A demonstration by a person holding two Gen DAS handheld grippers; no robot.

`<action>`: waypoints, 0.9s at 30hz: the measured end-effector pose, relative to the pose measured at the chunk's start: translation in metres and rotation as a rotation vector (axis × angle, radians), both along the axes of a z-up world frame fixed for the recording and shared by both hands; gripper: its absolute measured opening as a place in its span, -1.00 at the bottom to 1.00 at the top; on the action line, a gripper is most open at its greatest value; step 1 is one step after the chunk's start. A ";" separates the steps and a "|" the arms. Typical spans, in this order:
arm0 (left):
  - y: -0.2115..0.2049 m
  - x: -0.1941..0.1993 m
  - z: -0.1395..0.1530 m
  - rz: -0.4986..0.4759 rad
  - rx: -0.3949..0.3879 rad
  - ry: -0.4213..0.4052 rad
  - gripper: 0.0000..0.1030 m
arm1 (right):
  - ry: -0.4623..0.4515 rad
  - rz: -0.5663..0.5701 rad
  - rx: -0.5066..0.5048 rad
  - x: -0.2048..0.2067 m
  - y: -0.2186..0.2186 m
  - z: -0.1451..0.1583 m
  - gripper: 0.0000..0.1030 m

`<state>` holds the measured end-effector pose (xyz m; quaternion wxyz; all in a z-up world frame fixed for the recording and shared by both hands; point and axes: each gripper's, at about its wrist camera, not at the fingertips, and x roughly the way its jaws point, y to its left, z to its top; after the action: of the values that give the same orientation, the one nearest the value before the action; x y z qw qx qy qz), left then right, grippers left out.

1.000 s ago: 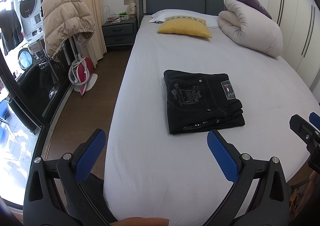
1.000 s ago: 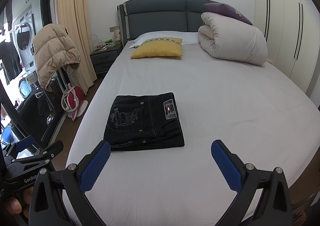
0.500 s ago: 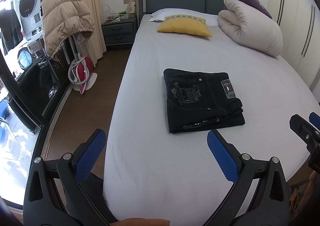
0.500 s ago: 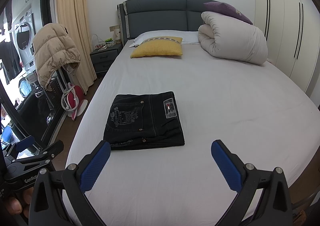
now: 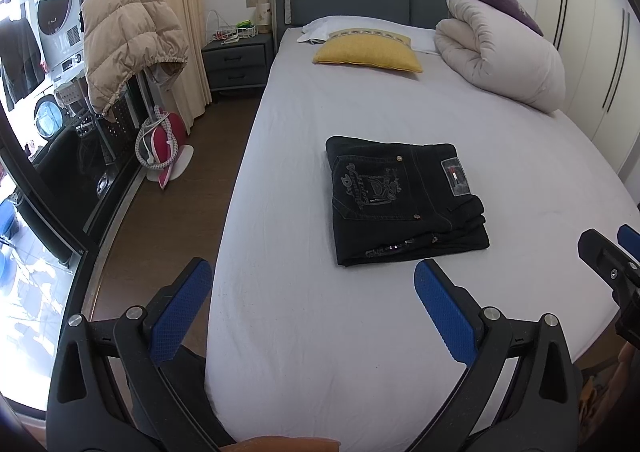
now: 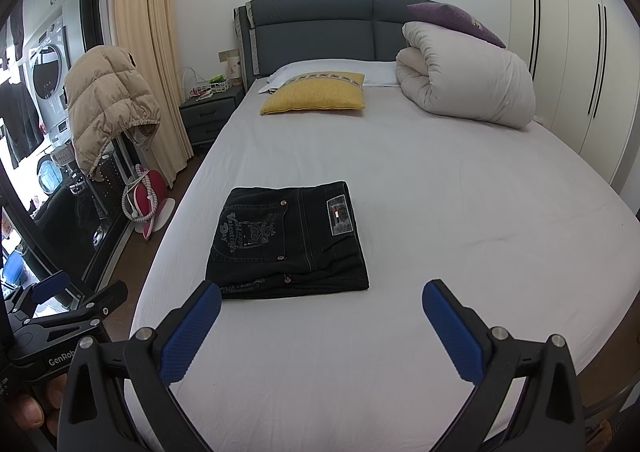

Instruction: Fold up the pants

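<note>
Black pants (image 5: 400, 204) lie folded into a compact rectangle on the white bed sheet (image 5: 320, 332), back pocket and label facing up; they also show in the right wrist view (image 6: 288, 244). My left gripper (image 5: 312, 292) is open and empty, held back over the bed's near edge, short of the pants. My right gripper (image 6: 320, 312) is open and empty, also short of the pants. The right gripper's tip shows at the left view's right edge (image 5: 612, 256); the left gripper shows low left in the right view (image 6: 60, 316).
A yellow pillow (image 5: 368, 50) and a rolled white duvet (image 5: 500, 56) lie at the bed's head. A nightstand (image 5: 236, 60), a beige jacket on a rack (image 5: 128, 40) and a pink item (image 5: 164, 148) stand on the floor to the left. Wardrobes (image 6: 572, 52) line the right.
</note>
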<state>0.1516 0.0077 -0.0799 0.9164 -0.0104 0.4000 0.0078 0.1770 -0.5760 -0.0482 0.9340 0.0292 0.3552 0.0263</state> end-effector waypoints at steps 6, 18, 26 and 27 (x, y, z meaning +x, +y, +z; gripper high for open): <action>0.000 0.001 -0.002 -0.002 0.001 0.003 1.00 | 0.000 0.000 -0.001 0.001 0.000 0.001 1.00; 0.000 0.001 -0.003 -0.005 0.001 0.003 1.00 | 0.001 0.001 0.000 0.002 -0.001 0.001 1.00; 0.000 0.001 -0.003 -0.006 0.000 0.004 1.00 | 0.003 0.001 -0.001 0.002 -0.001 0.002 1.00; 0.000 0.001 -0.003 -0.006 0.001 0.004 1.00 | 0.003 0.001 0.000 0.002 -0.001 0.002 1.00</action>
<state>0.1528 0.0074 -0.0828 0.9155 -0.0089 0.4021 0.0051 0.1794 -0.5772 -0.0462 0.9334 0.0289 0.3567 0.0268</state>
